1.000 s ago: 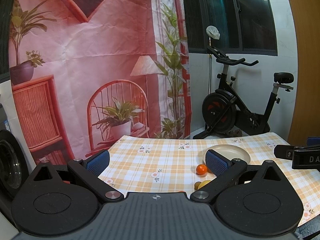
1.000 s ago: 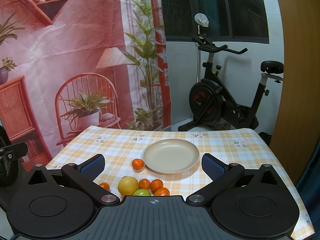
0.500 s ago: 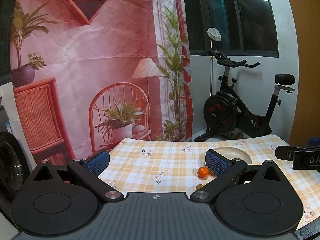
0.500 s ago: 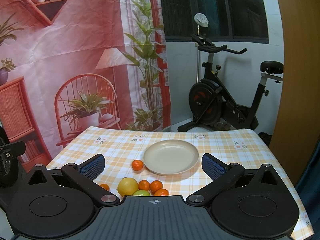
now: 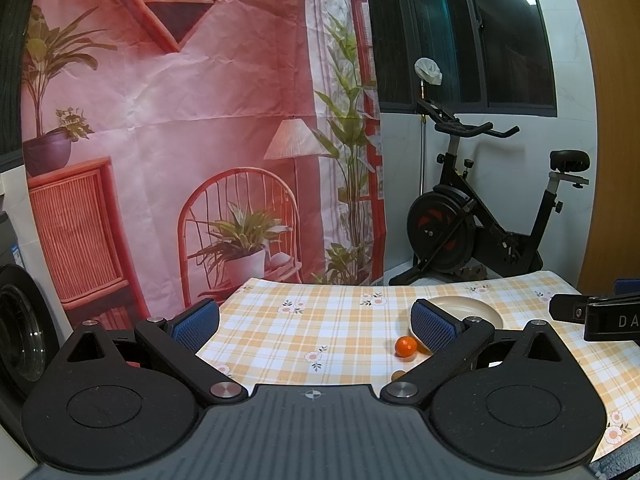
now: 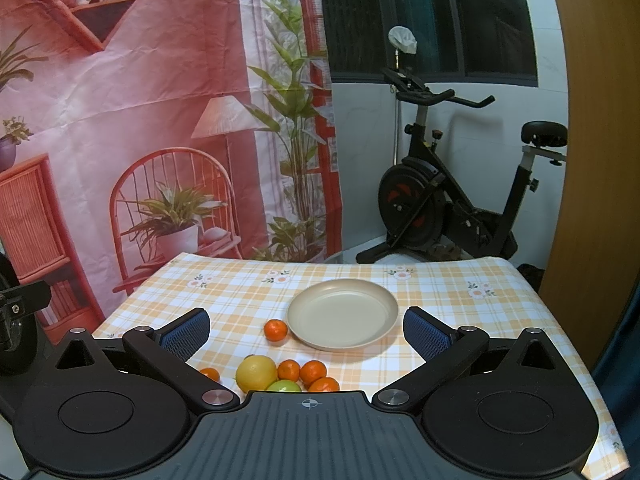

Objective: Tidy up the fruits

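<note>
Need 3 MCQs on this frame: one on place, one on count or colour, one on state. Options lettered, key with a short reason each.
1. Where does the lone tangerine lie relative to the plate?
A. on the plate
B. on the cloth just left of its rim
C. behind it, by the far table edge

2. What colour is the largest fruit in the near cluster?
A. yellow
B. red
C. purple

3. What state is the right gripper in?
A. shut on a tangerine
B. shut on the plate
C. open, holding nothing

Key:
1 B: the tangerine sits on the checked cloth beside the plate's left rim, and nothing lies on the plate.
2 A: the big round fruit is yellow, beside small orange ones and a green one.
3 C: its blue pads stand wide apart with nothing between them.
</note>
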`<state>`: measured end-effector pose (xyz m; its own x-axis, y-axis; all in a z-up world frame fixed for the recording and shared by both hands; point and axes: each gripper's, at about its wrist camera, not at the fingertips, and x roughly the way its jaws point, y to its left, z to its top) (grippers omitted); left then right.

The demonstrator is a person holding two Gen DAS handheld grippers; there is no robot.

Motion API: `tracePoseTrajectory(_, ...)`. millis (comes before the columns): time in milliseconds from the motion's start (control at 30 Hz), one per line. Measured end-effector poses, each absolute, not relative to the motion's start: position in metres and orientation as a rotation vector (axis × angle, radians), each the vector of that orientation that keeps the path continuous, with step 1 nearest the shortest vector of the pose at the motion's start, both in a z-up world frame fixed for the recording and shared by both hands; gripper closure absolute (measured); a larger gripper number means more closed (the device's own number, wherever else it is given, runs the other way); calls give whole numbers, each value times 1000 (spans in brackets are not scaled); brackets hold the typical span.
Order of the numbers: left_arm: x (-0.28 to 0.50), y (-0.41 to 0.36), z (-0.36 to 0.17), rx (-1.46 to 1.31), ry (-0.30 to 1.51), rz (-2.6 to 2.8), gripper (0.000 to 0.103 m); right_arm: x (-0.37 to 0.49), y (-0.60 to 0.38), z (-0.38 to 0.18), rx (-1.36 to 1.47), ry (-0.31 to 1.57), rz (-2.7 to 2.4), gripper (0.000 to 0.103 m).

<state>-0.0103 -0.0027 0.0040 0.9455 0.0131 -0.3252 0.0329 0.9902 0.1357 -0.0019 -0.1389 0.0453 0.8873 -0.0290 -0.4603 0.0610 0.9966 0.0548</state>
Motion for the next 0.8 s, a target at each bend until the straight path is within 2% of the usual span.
tracePoseTrajectory(400,-8,-1,3,130,335,-4,0,1,-138,48,71,473,-48,0)
tracePoseTrajectory(533,-6,-1,3,130,328,6,0,7,-140,64,62,453,-39,0)
tracePoseTrajectory(800,7,-3,-2,144,336,7,0,22,-152,34,53,437,-58,0)
